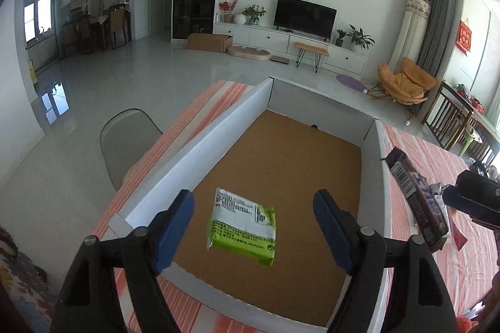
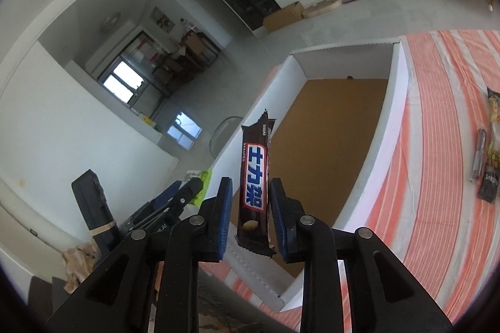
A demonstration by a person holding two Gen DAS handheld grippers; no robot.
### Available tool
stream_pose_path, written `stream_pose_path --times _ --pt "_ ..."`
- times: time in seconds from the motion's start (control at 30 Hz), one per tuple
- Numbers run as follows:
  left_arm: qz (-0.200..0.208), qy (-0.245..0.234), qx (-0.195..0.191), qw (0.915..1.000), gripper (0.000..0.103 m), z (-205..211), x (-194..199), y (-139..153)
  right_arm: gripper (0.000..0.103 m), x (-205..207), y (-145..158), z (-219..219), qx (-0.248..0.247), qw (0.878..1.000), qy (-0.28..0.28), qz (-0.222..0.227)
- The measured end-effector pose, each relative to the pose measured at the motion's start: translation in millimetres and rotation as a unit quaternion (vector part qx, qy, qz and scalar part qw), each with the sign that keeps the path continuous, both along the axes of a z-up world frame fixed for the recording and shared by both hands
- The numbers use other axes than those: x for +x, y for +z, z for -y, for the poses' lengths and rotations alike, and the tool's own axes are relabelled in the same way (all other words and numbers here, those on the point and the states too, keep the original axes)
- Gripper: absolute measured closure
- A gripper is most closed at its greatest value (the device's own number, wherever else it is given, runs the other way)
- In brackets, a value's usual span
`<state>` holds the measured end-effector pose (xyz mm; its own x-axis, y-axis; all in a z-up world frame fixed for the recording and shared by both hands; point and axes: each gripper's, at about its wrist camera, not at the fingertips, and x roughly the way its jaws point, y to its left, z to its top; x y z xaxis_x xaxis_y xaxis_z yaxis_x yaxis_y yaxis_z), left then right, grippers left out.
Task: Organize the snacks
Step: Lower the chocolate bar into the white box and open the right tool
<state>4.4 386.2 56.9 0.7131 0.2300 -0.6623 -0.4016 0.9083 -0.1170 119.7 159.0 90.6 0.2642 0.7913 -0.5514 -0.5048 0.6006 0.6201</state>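
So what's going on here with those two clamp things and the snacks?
A person is sorting snacks into a white box on a striped table, with a gripper in each hand. The left gripper stands wide open over the box, and a green snack packet lies free between its fingers, not pinched. The right gripper has a dark chocolate bar between its fingers at the box's edge, seemingly loose. More snacks wait on the tablecloth.
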Motion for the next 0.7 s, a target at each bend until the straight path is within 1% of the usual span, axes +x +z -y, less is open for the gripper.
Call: stream_pose_path --times 0.03,0.07,0.1,0.13,0.23,0.3,0.33,0.4,0.47,0.53,0.57,0.6,0.63,0.67,0.7 --pt "0.0 0.012 0.008 0.9999 0.006 -1 4 -7 0.039 3 -6 0 0.001 1.0 -0.006 -0.006" --pt "0.002 0.021 0.014 0.9997 0.006 0 6 -12 0.034 4 -11 5 0.003 1.0 -0.017 -0.009" --pt "0.006 0.028 0.016 0.9995 0.006 -1 9 -17 0.034 4 -16 11 0.0 1.0 -0.026 -0.007" --pt "0.011 0.027 0.011 0.9995 0.006 1 12 -21 0.034 2 -20 20 -0.014 0.999 -0.034 0.001" --pt "0.028 -0.007 -0.025 0.9993 0.006 14 23 -30 0.033 -3 -41 50 -0.076 0.995 -0.057 0.038" --pt "0.031 -0.045 -0.03 0.9981 0.006 34 33 -34 0.033 -11 -64 75 -0.136 0.985 -0.077 0.069" --pt "0.026 -0.066 -0.024 0.9972 0.006 48 40 -35 0.033 -15 -77 88 -0.166 0.979 -0.089 0.079" --pt "0.0 -0.114 -0.006 0.9935 0.006 79 54 -44 0.033 -23 -108 119 -0.22 0.965 -0.114 0.088" --pt "-0.03 -0.152 0.027 0.9876 0.006 117 65 -51 0.033 -31 -131 157 -0.254 0.952 -0.151 0.082" --pt "-0.057 -0.18 0.045 0.981 0.006 150 74 -61 0.033 -41 -142 196 -0.258 0.944 -0.192 0.075" --pt "-0.066 -0.187 0.069 0.9777 0.009 166 75 -64 0.033 -45 -145 214 -0.257 0.94 -0.212 0.072" --pt "-0.066 -0.19 0.091 0.9753 0.011 183 74 -60 0.033 -49 -146 230 -0.254 0.936 -0.232 0.073" --pt "-0.056 -0.191 0.092 0.9756 0.011 192 73 -57 0.033 -54 -143 246 -0.249 0.932 -0.252 0.074" --pt "-0.049 -0.19 0.079 0.9775 0.011 197 70 -54 0.033 -57 -141 261 -0.237 0.93 -0.274 0.07" --pt "-0.049 -0.186 0.054 0.9798 0.011 200 70 -55 0.032 -59 -138 275 -0.211 0.93 -0.295 0.06"
